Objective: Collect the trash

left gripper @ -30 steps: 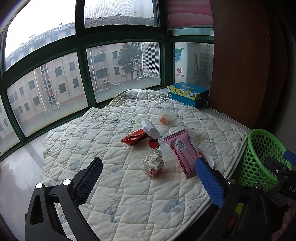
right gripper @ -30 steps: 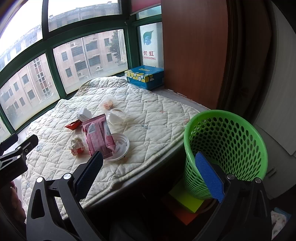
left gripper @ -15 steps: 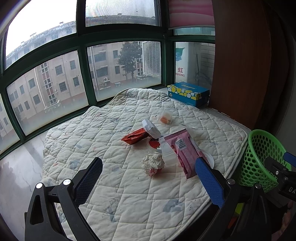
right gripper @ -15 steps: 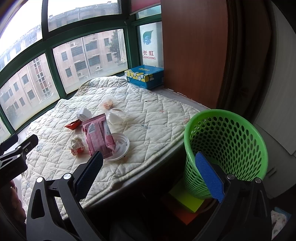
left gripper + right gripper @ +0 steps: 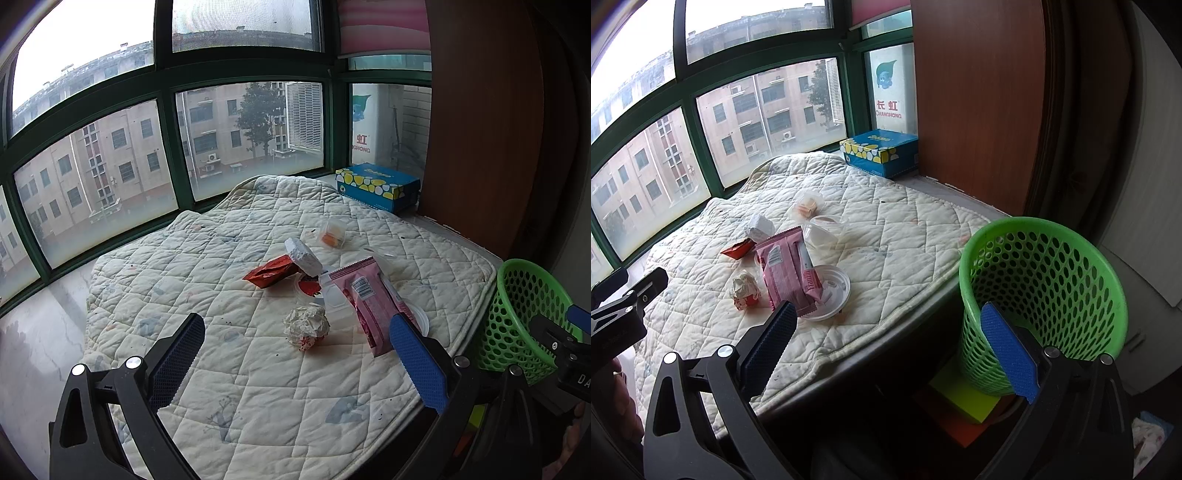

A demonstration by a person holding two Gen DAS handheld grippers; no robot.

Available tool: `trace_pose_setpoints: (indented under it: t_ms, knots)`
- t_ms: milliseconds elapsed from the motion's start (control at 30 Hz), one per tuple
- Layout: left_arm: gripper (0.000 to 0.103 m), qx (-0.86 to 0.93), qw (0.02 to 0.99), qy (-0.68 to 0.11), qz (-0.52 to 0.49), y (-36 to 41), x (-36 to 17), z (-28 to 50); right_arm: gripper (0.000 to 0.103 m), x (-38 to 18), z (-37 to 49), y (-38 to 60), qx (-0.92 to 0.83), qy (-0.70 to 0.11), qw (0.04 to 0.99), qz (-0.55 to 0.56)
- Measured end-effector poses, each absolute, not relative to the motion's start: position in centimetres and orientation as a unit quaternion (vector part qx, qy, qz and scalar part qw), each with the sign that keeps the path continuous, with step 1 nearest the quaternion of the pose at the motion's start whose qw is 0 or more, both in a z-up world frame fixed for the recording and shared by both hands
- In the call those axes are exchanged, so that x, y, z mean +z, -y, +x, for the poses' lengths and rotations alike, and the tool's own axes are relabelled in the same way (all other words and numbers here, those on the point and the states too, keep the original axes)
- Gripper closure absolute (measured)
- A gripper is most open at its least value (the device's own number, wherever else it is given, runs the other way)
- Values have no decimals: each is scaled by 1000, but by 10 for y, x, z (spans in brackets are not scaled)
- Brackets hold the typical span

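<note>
Left wrist view shows almost nothing has shifted over the last second — the left gripper (image 5: 295, 358) hangs with its jaws spread wide and empty above the quilted pad (image 5: 221, 266), framed a touch differently than before but no nearer the litter. The crumpled paper ball (image 5: 306, 326) lies just ahead between the fingers, with the pink wrapper (image 5: 365, 295) beside it and the red wrapper (image 5: 271, 272) and white lid (image 5: 831, 291) close by. The right gripper (image 5: 890, 347) is likewise wide and empty, poised beside the green basket (image 5: 1045, 280), which sits off the pad's edge. I judge collecting has not begun — the paper ball looks like the easiest first pick.
</note>
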State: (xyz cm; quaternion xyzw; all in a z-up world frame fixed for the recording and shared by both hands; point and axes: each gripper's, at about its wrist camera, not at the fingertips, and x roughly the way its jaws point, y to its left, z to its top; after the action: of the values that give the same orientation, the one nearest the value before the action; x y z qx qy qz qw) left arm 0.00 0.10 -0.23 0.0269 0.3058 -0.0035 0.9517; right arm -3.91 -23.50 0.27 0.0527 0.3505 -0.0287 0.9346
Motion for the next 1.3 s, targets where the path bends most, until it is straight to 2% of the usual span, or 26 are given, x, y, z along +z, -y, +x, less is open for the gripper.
trace_pose_setpoints:
  t_ms: [1300]
  knots:
    - [6, 8, 947, -319, 24, -11, -9, 21, 5, -7, -17, 225, -13, -364, 930, 44]
